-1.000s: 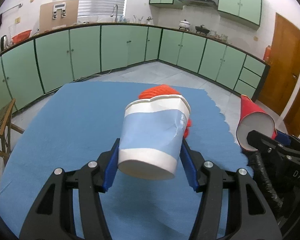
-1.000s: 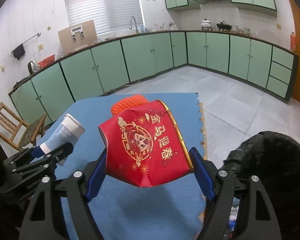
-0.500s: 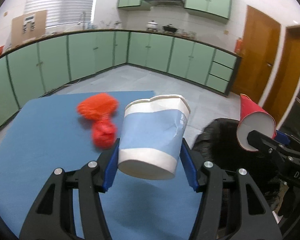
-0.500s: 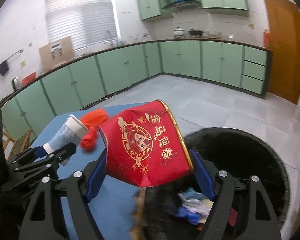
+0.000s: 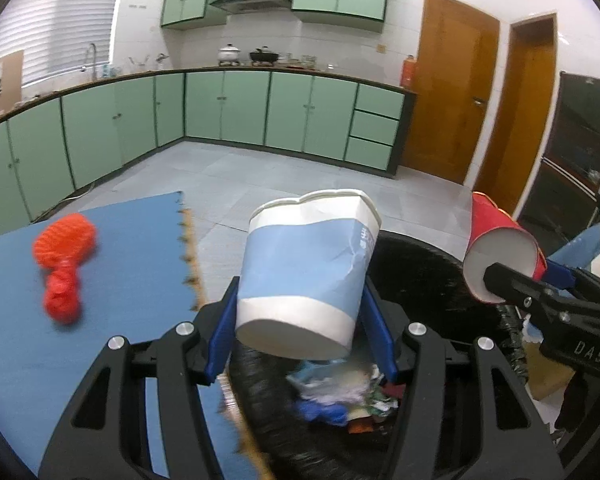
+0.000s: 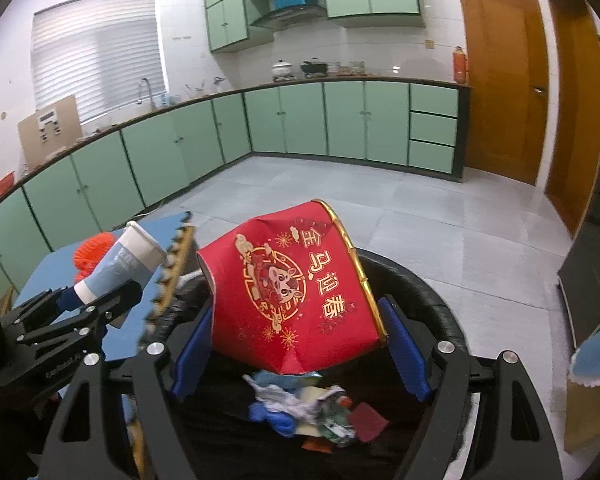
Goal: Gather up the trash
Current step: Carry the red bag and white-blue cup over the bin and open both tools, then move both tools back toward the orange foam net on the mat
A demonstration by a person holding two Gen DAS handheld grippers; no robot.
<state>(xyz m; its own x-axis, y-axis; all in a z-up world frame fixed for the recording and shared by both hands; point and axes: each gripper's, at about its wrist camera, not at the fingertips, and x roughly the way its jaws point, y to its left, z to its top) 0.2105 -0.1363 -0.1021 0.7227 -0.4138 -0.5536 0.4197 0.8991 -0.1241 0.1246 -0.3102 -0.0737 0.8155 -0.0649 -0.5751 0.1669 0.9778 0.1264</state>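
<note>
My left gripper (image 5: 300,344) is shut on a blue and white paper cup (image 5: 308,276), held over the left rim of a black-lined trash bin (image 5: 432,276). The cup also shows in the right wrist view (image 6: 120,268). My right gripper (image 6: 296,344) is shut on a crumpled red paper cup with gold print (image 6: 296,292), held above the open bin (image 6: 440,312). The red cup also shows in the left wrist view (image 5: 500,256). Mixed trash (image 6: 316,408) lies in the bin. An orange-red mesh net (image 5: 62,264) lies on the blue table mat (image 5: 132,264).
The table's edge (image 5: 192,264) runs right beside the bin. Green kitchen cabinets (image 6: 340,124) line the far walls, with tiled floor (image 6: 440,220) between. A wooden door (image 6: 500,80) stands at the right. Light blue cloth (image 6: 596,348) hangs at the right edge.
Both grippers have swung right, from above the blue mat to over the trash bin, each still holding its cup. The mesh net now lies off to the left.
</note>
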